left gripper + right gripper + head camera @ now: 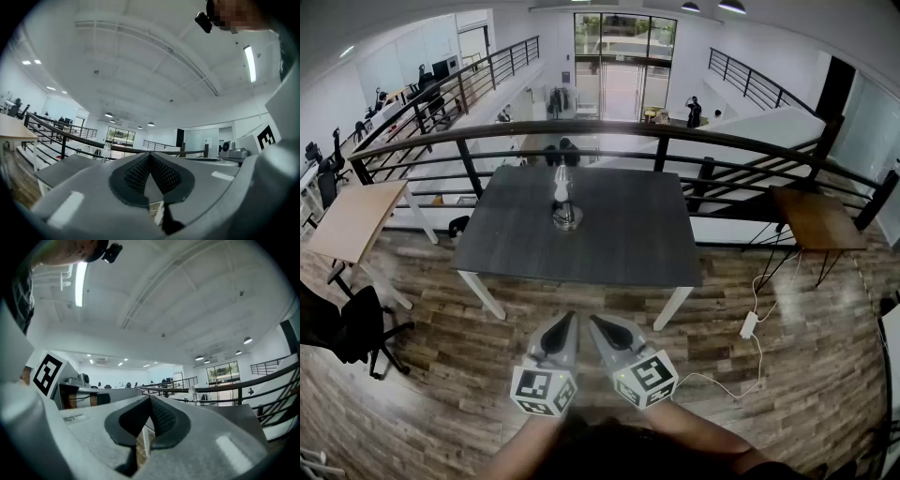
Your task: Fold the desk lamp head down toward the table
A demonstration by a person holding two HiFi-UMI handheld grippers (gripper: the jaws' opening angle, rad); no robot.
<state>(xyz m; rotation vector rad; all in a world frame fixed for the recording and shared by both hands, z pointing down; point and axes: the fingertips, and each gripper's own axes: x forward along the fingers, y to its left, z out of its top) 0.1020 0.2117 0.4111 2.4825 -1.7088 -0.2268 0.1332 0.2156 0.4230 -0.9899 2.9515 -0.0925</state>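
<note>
A dark table [619,246] on white legs carries a desk lamp [564,208] near its far middle.

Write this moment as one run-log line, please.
stage: before contact | left gripper: shut, empty | right gripper: shut, empty | white desk lamp: standing on dark grey table, untouched

One desk lamp [563,202], one dark table [619,239], two grippers [570,320] [593,322], two wooden tables [352,220] [816,217]

Grey left gripper [569,319], grey right gripper [594,322], black-and-white marker cubes [544,390], dark ribbed fingers [137,172]
</note>
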